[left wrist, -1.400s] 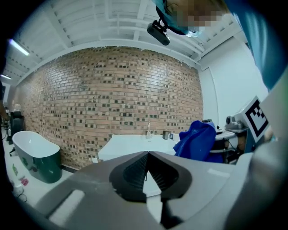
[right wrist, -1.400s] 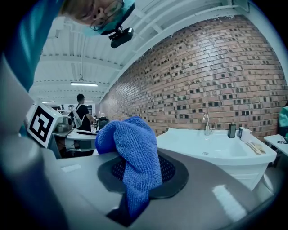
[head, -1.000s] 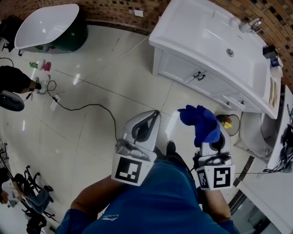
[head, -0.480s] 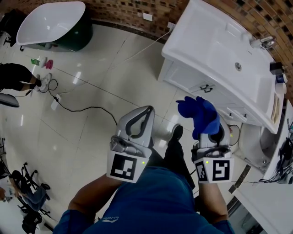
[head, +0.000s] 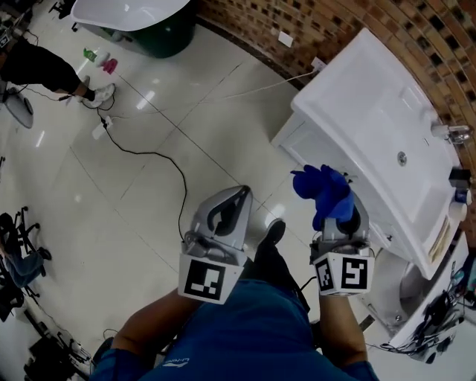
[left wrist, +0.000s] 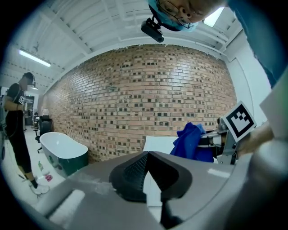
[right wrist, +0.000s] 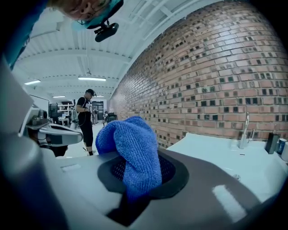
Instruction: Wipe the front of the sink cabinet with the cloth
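The white sink cabinet (head: 372,126) stands at the right of the head view, its panelled front (head: 296,139) facing the tiled floor. A blue cloth (head: 324,190) bunches up out of my right gripper (head: 336,214), which is shut on it and held in the air a short way off the cabinet's front. In the right gripper view the cloth (right wrist: 135,148) fills the jaws of that gripper (right wrist: 138,176), with the basin top (right wrist: 225,152) beyond. My left gripper (head: 242,192) is shut and holds nothing, level with the right one. In its own view it (left wrist: 147,155) points at the cabinet (left wrist: 158,143).
A black cable (head: 149,156) snakes over the floor at the left. A white bathtub (head: 134,10) stands at the far wall, and a person (head: 37,63) is near it. A faucet (head: 452,132) and bottles sit on the basin top. A shoe (head: 271,231) shows between the grippers.
The view has swung, so the cabinet now lies further right and more end-on, and the bathtub has slid up. Both grippers keep their pose; the cloth stays in the right one.
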Action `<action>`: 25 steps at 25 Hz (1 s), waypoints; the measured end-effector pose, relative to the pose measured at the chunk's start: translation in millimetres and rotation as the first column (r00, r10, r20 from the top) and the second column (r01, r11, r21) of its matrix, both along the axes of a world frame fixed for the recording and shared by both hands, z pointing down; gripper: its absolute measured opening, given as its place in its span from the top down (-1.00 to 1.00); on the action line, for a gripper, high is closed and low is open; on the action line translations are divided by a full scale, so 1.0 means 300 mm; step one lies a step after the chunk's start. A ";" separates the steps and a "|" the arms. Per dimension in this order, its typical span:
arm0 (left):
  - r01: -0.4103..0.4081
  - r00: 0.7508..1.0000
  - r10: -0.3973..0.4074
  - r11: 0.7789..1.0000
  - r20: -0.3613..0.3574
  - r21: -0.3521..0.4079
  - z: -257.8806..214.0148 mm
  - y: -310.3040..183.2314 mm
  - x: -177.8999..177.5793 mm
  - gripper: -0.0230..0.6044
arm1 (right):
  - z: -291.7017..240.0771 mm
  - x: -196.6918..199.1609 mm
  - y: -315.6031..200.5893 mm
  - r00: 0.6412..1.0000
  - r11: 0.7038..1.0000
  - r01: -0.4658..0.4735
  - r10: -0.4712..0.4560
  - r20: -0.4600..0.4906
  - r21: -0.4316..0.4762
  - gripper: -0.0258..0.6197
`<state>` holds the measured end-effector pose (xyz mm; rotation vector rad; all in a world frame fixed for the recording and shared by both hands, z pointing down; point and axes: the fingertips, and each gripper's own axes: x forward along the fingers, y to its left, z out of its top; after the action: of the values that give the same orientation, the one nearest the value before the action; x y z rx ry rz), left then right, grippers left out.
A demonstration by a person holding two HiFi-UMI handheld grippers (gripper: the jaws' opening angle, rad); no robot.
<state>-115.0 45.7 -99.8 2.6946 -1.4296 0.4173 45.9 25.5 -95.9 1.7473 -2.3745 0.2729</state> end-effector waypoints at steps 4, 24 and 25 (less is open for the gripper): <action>0.080 0.997 -0.080 0.997 -0.003 -0.008 0.035 -0.015 0.001 0.91 | 0.068 0.000 -0.058 0.997 0.997 0.065 -0.066 -0.025 -0.034 0.71; 0.203 0.979 -0.203 0.979 0.032 0.016 0.661 -0.320 -0.138 0.92 | 0.815 -0.088 -0.599 0.996 0.997 -0.067 0.064 -0.068 -0.048 0.71; 0.210 0.977 -0.210 0.978 0.028 0.008 0.695 -0.319 -0.146 0.91 | 0.836 -0.081 -0.622 0.994 0.995 -0.085 0.083 -0.068 -0.042 0.71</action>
<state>-158.9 -49.9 108.6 2.5144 -1.7034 0.4377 21.5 -161.2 154.9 1.8096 -2.2352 0.2726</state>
